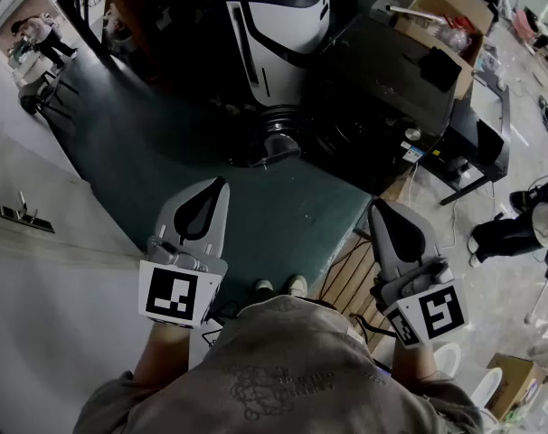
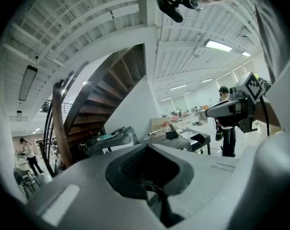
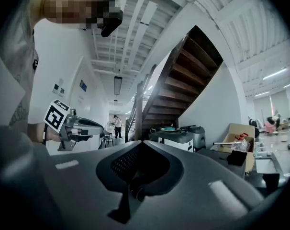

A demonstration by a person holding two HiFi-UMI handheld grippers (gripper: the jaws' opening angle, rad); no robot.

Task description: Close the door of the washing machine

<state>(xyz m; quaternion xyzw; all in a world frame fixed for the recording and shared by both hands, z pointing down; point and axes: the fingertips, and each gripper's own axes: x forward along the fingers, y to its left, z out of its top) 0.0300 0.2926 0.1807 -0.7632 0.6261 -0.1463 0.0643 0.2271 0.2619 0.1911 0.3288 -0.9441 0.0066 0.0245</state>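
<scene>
WASHER AWAITS: The washing machine (image 1: 278, 34), one white cabinet with a black curved stripe, stands at the far edge of the green surface (image 1: 165, 152). Its front is turned toward me, and its round, dark-rimmed door area (image 1: 276, 138) sits low on that front. In the right gripper view the body reads wider than tall, its long axis running left to right at the foot of the staircase (image 3: 183, 80). Whether the door hangs open or sits shut, I cannot tell from here. I hold two tongs, well apart from the machine. My left tongs (image 1: 222, 184) and my right tongs (image 1: 379, 208) both point ahead toward it, each with its jaws pressed together and nothing between them. One black cabinet (image 1: 382, 107) sits just beside the machine on its right, with one open cardboard box (image 1: 455, 16) behind that. My two shoes (image 1: 281, 286) show between the tongs.
</scene>
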